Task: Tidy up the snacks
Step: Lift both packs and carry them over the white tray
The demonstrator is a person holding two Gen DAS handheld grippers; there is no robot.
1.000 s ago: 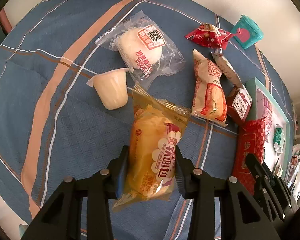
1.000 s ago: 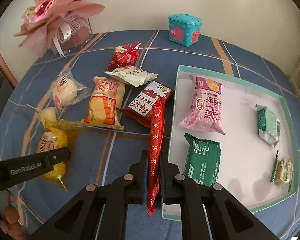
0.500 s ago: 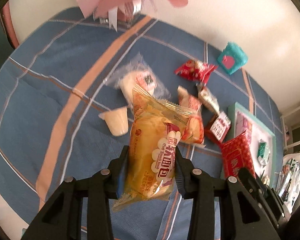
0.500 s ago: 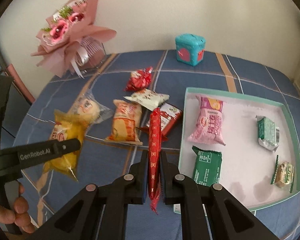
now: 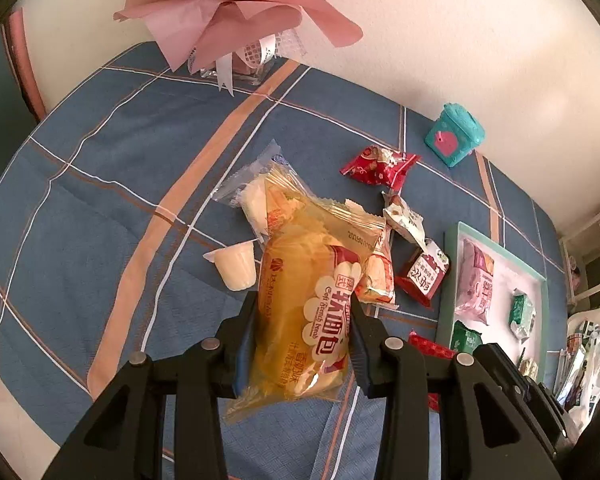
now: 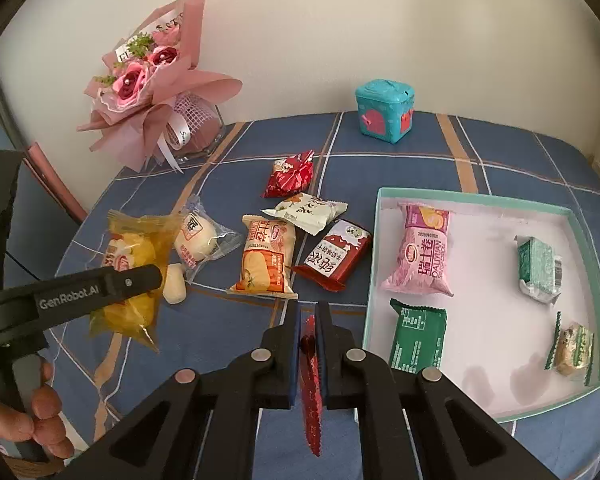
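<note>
My left gripper (image 5: 302, 312) is shut on a yellow bread packet (image 5: 312, 300) and holds it above the tablecloth; the packet also shows in the right wrist view (image 6: 134, 276). My right gripper (image 6: 309, 320) is shut on a thin red snack packet (image 6: 311, 376), held edge-on above the cloth left of the teal tray (image 6: 374, 264). The tray holds a pink packet (image 6: 422, 256), a green packet (image 6: 418, 338) and two small sweets. Loose on the cloth are an orange packet (image 6: 266, 260), a dark red packet (image 6: 334, 258), a white bun packet (image 6: 198, 238) and a jelly cup (image 5: 236, 268).
A pink flower bouquet (image 6: 156, 84) stands at the back left by the wall. A teal toy box (image 6: 384, 110) stands at the back. A red candy packet (image 6: 290, 174) and a white packet (image 6: 306, 210) lie mid-table. The table's edge runs close on the left.
Both grippers have risen away from the cloth with their packets. The red packet now hangs shorter in front of the right jaws, and the yellow packet is lifted clear of the table.
</note>
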